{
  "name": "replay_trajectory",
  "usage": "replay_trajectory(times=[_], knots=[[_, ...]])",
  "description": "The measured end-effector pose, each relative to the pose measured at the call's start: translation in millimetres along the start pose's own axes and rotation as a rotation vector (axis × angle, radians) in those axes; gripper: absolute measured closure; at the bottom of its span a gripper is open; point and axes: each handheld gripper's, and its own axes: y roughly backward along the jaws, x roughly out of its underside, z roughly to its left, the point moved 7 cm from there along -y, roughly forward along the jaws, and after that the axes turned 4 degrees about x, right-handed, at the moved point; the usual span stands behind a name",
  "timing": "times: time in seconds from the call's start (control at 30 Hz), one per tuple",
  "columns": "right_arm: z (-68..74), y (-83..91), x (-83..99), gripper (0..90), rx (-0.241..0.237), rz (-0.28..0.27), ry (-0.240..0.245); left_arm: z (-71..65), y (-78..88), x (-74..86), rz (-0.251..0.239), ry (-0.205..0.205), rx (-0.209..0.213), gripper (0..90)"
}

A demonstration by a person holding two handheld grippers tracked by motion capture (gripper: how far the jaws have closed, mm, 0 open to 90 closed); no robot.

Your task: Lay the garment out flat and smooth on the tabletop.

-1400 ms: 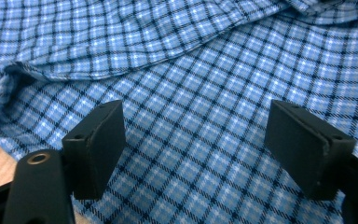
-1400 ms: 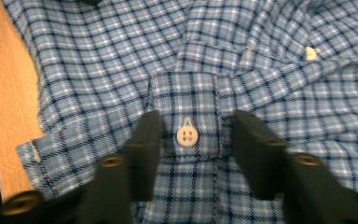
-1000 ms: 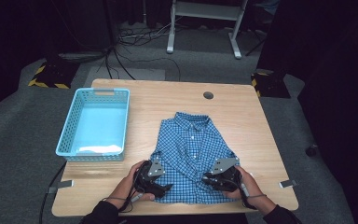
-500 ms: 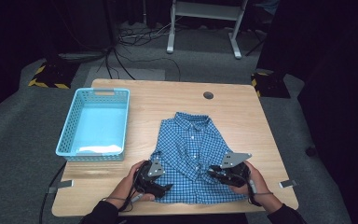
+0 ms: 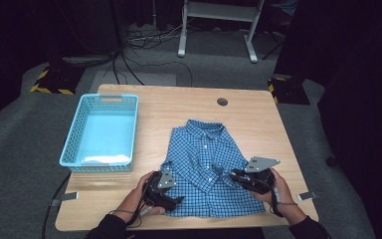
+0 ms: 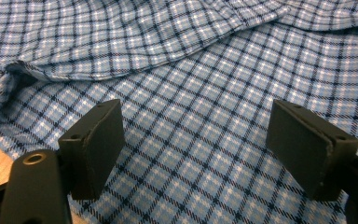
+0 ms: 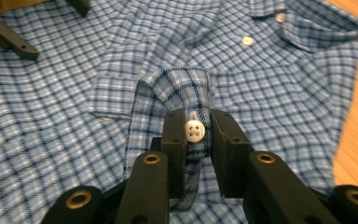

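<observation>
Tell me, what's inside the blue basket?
The blue basket looks nearly empty in the high view: its pale floor is bare except for something whitish lying along the near edge. I cannot tell what that is, and the near wall hides the strip of floor just behind it.

A light blue plastic basket (image 5: 101,130) is sitting on the left part of the wooden desk (image 5: 258,119), something white lying along its near end. A round cable hole (image 5: 222,101) is showing near the desk's far edge. Black cables (image 5: 144,37) are trailing across the grey floor beyond
</observation>
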Motion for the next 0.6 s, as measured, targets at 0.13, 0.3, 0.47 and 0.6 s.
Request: replay_trajectory(times=[0.13, 0.3, 0.47, 0.6], knots=[[-9.6, 3.0, 4.4, 76.7, 0.021, -0.004, -0.026, -0.2, 0.0, 0.0, -0.001, 0.003, 0.0, 19.1], [-17.4, 5.4, 8.5, 76.8, 0.039, -0.003, -0.042, -0.2, 0.0, 0.1, -0.001, 0.003, 0.0, 19.1], [-22.9, 7.0, 11.3, 76.8, 0.052, -0.002, -0.055, -0.3, 0.0, 0.1, -0.001, 0.004, 0.0, 19.1], [-27.8, 7.4, 14.0, 76.8, 0.068, 0.002, -0.06, -0.3, 0.0, 0.1, -0.001, 0.004, 0.0, 19.1]])
